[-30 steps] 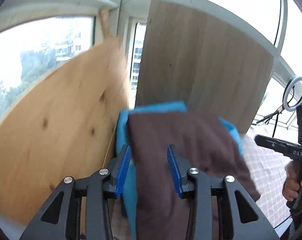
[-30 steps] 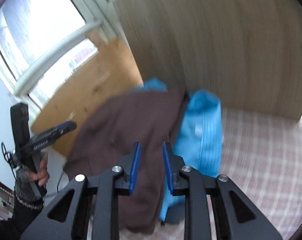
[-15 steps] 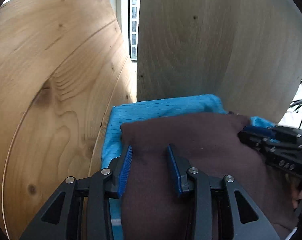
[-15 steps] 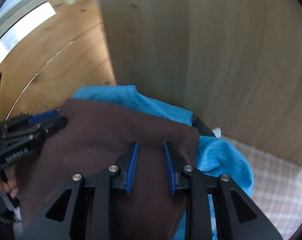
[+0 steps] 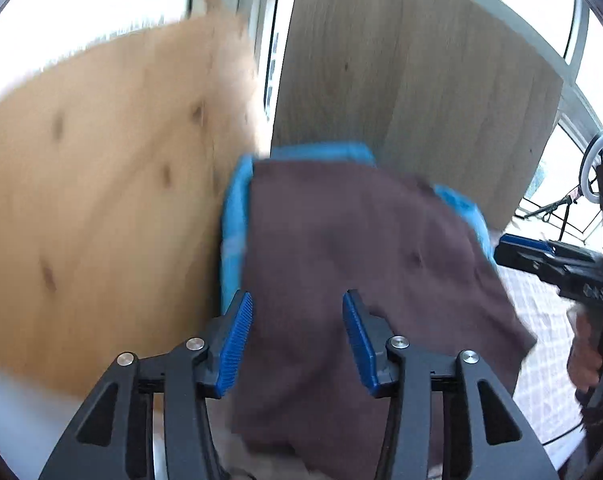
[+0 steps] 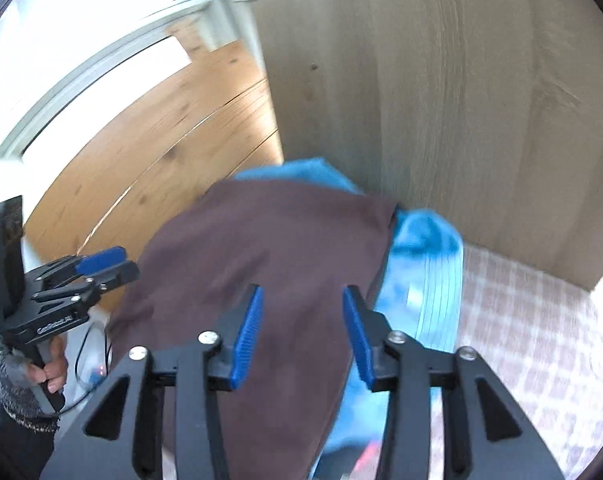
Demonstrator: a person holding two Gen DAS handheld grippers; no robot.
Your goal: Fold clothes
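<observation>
A folded dark brown garment (image 5: 361,248) (image 6: 269,248) lies on top of a bright blue garment (image 5: 233,220) (image 6: 433,272) in the corner between two upright boards. My left gripper (image 5: 296,296) (image 6: 97,264) hovers over the brown garment's left side. Its jaws are opening, and the pads stand apart from the cloth. My right gripper (image 6: 302,289) (image 5: 521,246) is over the garment's right side. Its jaws are opening too, with brown cloth showing through the gap and nothing pinched.
A knotty pine board (image 5: 101,200) (image 6: 161,128) stands on the left and a pale wood board (image 5: 413,80) (image 6: 441,80) behind the pile. A checked cloth (image 5: 549,340) (image 6: 521,320) covers the surface to the right. Windows and a ring light (image 5: 599,148) lie beyond.
Both grippers went in close to the corner with the brown garment, then drew back. Their jaws now stand wider, and the brown garment stays on the blue one.
</observation>
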